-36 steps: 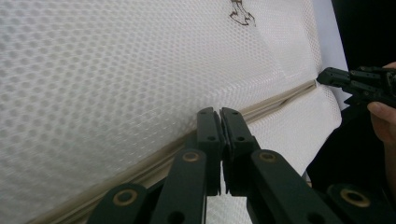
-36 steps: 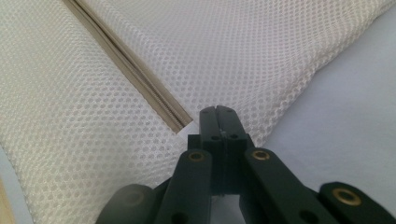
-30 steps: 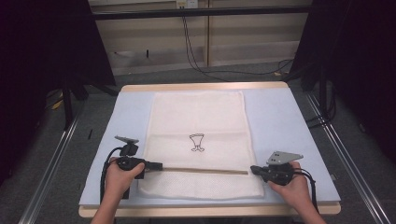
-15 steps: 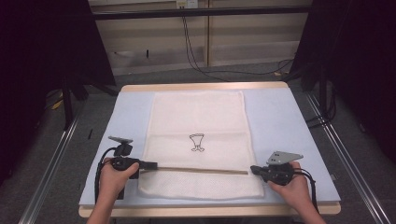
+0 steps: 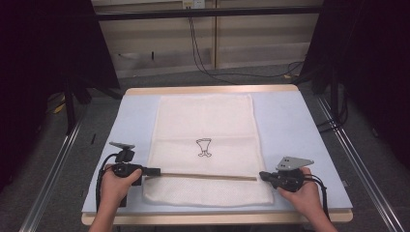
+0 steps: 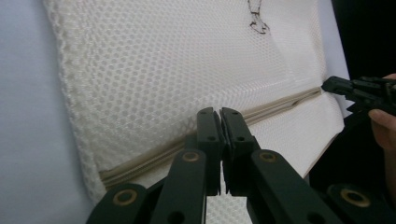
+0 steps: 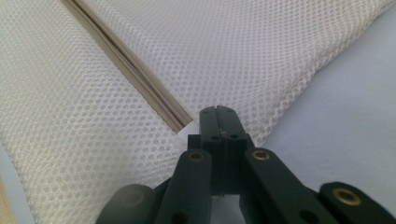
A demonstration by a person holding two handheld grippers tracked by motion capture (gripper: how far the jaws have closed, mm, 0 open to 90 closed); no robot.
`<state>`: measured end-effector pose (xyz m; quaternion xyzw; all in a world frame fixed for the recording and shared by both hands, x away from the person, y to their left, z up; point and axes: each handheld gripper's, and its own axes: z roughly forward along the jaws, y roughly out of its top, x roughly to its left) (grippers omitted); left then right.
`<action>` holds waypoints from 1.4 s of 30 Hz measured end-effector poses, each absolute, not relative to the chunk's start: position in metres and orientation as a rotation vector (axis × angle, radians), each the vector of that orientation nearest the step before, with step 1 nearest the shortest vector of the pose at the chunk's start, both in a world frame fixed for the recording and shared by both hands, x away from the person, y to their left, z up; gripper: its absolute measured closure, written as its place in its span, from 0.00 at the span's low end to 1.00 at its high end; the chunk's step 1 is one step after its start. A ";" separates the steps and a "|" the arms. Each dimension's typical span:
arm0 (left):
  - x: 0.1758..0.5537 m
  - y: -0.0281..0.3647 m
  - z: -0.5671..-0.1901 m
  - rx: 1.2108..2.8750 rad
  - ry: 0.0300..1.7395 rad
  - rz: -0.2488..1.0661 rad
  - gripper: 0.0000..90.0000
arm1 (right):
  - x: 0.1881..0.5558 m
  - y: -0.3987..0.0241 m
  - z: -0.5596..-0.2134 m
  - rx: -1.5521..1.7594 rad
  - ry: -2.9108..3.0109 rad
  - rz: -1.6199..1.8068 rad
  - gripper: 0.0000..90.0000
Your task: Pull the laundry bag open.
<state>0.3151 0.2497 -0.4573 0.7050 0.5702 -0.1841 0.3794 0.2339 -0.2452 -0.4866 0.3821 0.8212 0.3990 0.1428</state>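
A white mesh bag (image 5: 203,121) lies flat on the light blue table (image 5: 290,125), with a small dark drawing (image 5: 204,147) at its middle. A tan zipper (image 5: 208,176) runs across it near the front. My left gripper (image 5: 155,170) sits at the zipper's left end. In the left gripper view it (image 6: 219,111) is shut above the zipper (image 6: 280,103), with nothing seen between the jaws. My right gripper (image 5: 263,175) is at the zipper's right end. In its own view it (image 7: 219,109) is shut just beside the zipper's end (image 7: 182,122), over the mesh.
The table's wooden front edge (image 5: 217,220) lies just behind both hands. Metal rails (image 5: 358,159) run along both sides of the table. Cables (image 5: 203,53) hang at the back wall. The other hand's gripper (image 6: 345,86) is seen far right in the left gripper view.
My left hand and gripper have slid a little to the left along the zipper line. The right gripper has stayed in place.
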 end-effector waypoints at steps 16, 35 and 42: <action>0.314 0.260 -0.457 1.797 1.457 -0.451 0.97 | 0.234 -0.245 -0.487 1.103 2.370 1.151 1.00; 0.310 0.278 -0.456 1.754 1.501 -0.423 0.97 | 0.234 -0.245 -0.487 1.098 2.369 1.149 1.00; 0.308 0.281 -0.457 1.736 1.507 -0.432 0.97 | 0.234 -0.245 -0.487 1.094 2.369 1.146 1.00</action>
